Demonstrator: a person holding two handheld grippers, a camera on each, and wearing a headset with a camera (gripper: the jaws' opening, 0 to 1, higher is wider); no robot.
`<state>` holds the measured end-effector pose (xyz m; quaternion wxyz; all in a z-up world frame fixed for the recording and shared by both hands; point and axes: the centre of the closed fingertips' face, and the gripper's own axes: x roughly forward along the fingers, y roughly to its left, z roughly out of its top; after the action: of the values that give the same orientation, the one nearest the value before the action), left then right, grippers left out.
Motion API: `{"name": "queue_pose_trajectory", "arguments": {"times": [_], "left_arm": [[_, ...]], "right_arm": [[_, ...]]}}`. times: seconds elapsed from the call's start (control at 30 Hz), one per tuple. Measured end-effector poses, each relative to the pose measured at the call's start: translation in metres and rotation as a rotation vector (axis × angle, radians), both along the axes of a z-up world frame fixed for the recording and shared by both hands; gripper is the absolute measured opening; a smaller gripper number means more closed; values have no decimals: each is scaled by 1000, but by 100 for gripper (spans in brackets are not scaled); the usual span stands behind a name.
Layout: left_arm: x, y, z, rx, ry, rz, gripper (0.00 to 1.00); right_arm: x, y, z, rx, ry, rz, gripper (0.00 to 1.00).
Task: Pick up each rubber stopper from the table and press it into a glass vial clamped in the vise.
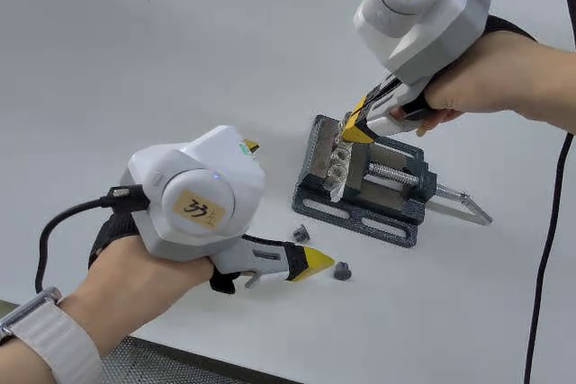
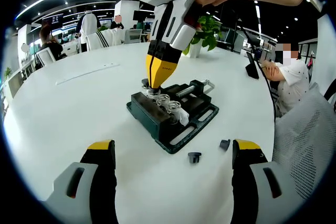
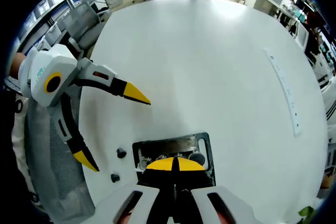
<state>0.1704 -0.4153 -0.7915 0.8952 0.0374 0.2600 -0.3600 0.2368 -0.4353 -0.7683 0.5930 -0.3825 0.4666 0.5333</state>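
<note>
The right gripper (image 1: 356, 129) comes in from 1 o'clock in the head view. Its yellow-tipped jaws are pressed together with no gap to be seen, and they are planted on the 12 o'clock end of the row of glass vials (image 1: 337, 171). The tips themselves hide whether anything is pinched between or under them. In the right gripper view they cover the middle of the row, leaving one vial (image 3: 197, 157) clear at 3 o'clock of them.

The left gripper (image 1: 283, 204), at 7 o'clock in the head view, has its jaws spread wide and holds nothing. Its upper jaw is mostly hidden there behind its own white body, but the left gripper view shows both jaws apart with bare table (image 1: 135, 60) between them. Whether the lower jaw touches the table cannot be told.

One rubber stopper (image 1: 342, 270) lies loose just beside that lower jaw's tip, at 3 o'clock of it. Another stopper (image 1: 301, 233) lies just above the jaw, at 7 o'clock of the vise (image 1: 360, 215). The vise stands on the table and clamps the vials in a line. How many are already plugged is too small to tell. Its screw handle (image 1: 463, 201) points toward 4 o'clock.
</note>
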Motion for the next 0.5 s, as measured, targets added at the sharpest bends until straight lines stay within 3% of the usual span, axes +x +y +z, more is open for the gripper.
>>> {"name": "queue_pose_trajectory", "arguments": {"times": [0.2, 0.27, 0.5], "left_arm": [[1, -1, 4, 1, -8, -3, 91], [1, -1, 6, 4, -12, -5, 91], [3, 1, 6, 9, -16, -2, 91]], "right_arm": [[-2, 0, 1, -21, -26, 9, 0], [0, -1, 2, -27, -57, 57, 0], [0, -1, 3, 3, -34, 23, 0]]}}
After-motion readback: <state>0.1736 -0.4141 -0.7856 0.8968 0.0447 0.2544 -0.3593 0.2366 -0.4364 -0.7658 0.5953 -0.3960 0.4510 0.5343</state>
